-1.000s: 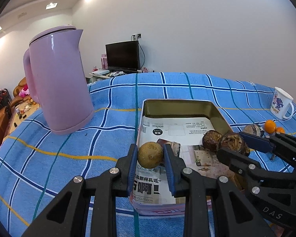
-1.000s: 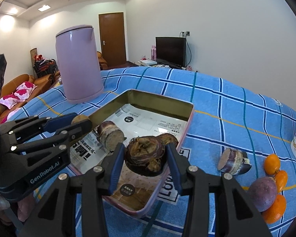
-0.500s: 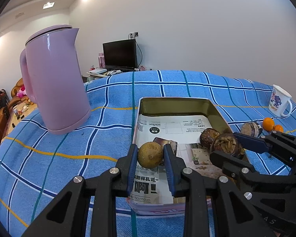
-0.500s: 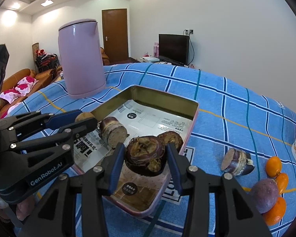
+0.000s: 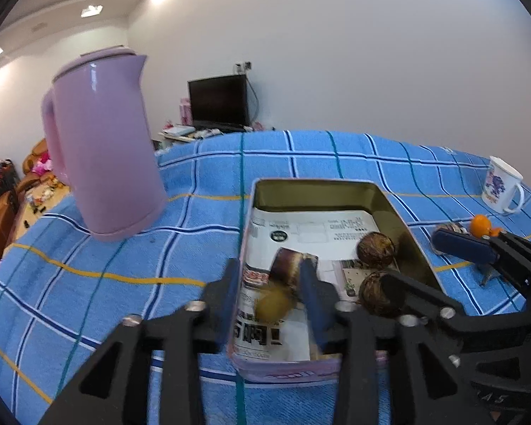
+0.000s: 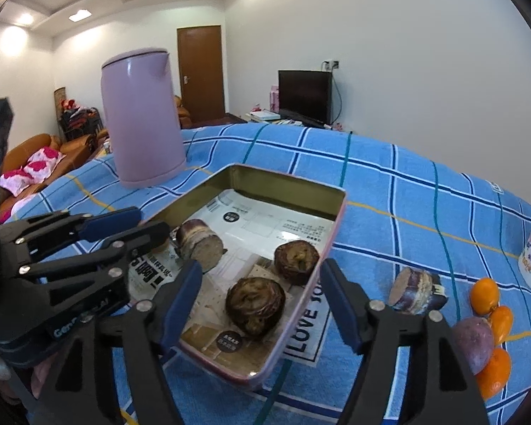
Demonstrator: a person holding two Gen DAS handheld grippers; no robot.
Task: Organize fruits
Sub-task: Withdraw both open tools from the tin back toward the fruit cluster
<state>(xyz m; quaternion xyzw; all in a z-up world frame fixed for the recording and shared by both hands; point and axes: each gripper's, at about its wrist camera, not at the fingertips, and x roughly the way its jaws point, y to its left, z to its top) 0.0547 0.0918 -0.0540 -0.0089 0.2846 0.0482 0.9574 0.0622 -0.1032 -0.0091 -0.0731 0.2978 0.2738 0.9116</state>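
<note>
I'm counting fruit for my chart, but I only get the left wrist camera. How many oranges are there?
Observer: The right wrist view shows three small oranges, clustered on the blue cloth.
Operator: Anything else next to them?
Observer: Yes, a round purple fruit lies right beside them.
Operator: Are the right tongs squeezing that brown lump?
Observer: No. The right tongs have just been opening. Their pads stand clear of the brown lump, which lies in the tin.

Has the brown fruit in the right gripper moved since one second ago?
Yes. The brown fruit dropped from the opened right gripper into the tin.
</note>
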